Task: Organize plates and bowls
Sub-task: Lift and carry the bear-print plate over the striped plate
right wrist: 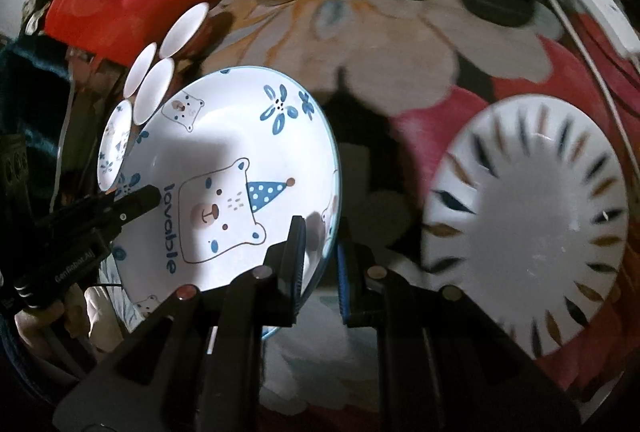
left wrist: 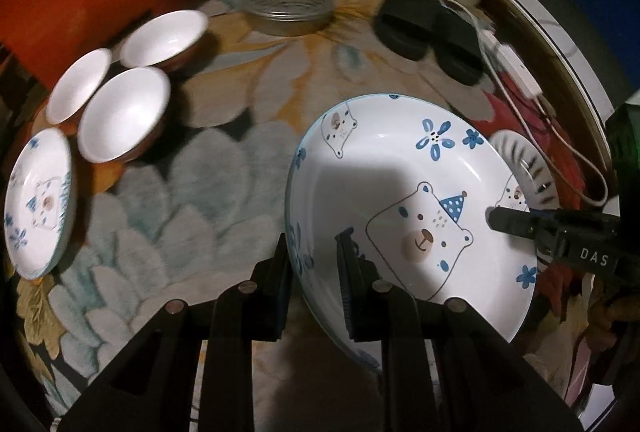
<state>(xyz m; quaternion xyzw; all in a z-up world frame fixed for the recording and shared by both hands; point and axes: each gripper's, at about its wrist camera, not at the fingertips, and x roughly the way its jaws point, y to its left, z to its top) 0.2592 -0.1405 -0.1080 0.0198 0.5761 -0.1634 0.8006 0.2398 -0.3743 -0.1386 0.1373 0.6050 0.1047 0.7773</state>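
Both grippers have hold of the same dish. The big bear plate point(left wrist: 400, 199) — white, with blue flowers and a square-faced bear in a party hat — hangs tilted above the flowered rug point(left wrist: 224, 135), and the left gripper point(left wrist: 316, 260) has its two fingers closed on the near-left rim, one finger outside the wall and one inside the well. From the right wrist view the same plate point(right wrist: 224, 167) fills the left half, and the right gripper point(right wrist: 322, 252) pinches its right-hand rim the same way, a finger on each face of the edge. Each tool shows in the other's camera: the right one reaches in at the plate's far edge in the left wrist view, the left one at the edge by the word "lovable". Just right of the held plate, lying flat on the rug, is a striped plate point(right wrist: 532, 228) with dark and gold dashes round its border; the bear plate overlaps its edge in the left view. Well off to the left sit three white bowls point(left wrist: 124, 111) clustered together, brown outside, and beside them a small bear plate point(left wrist: 40, 199). Farther back lie a pair of black slippers point(left wrist: 432, 35), a white cable point(left wrist: 532, 103) and a round fan point(left wrist: 288, 3) (blurred, so I go by the grille).
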